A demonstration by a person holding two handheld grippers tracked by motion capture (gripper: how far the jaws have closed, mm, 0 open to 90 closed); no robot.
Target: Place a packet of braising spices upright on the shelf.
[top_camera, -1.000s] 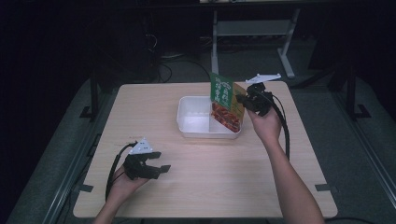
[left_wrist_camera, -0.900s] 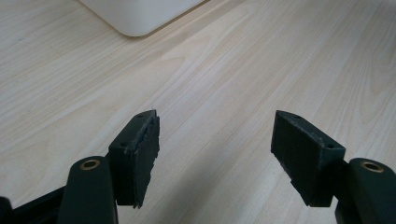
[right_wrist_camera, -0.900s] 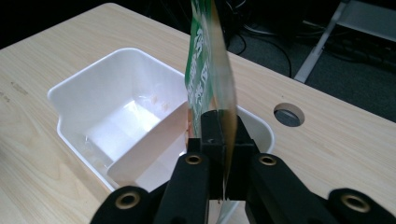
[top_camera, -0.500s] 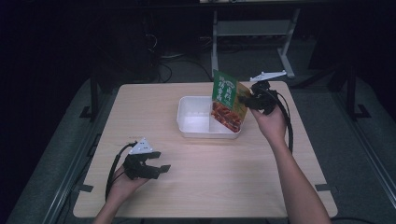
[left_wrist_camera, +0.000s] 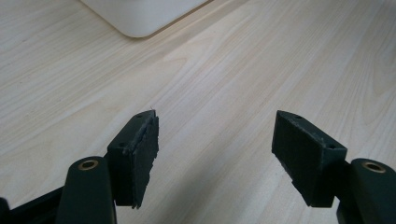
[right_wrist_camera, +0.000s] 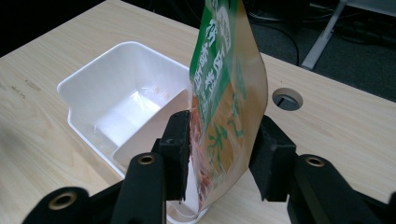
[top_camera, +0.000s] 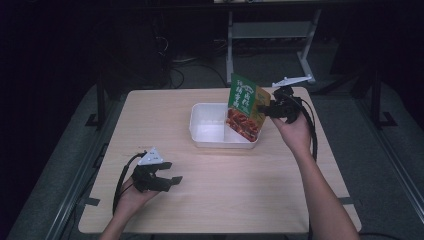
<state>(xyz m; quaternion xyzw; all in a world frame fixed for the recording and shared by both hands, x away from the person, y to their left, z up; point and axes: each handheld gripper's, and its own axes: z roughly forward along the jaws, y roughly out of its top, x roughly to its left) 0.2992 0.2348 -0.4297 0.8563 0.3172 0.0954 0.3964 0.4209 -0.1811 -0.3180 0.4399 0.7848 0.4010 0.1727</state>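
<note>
Here, at a pale wooden table (top_camera: 250,200), the right gripper (top_camera: 267,109) holds a green-and-orange food pouch (top_camera: 245,107) upright over the right end of a white 2-compartment container (top_camera: 207,125), its jaws clamped on the pouch's lower half. In the right gripper view the pouch (right_wrist_camera: 229,107) hangs just above the container's (right_wrist_camera: 121,98) near wall, beside the inner divider, its bottom edge seemingly at or just inside the rim; whether it touches the plastic cannot be told. The left gripper (top_camera: 167,181) rests well apart near the table's front left, jaws wide open and holding nothing, the bare tabletop between them in the left gripper view. The step in hand looks like placing the pouch into the container; the next move would call for lowering it into the right compartment, then easing the jaws apart.
</note>
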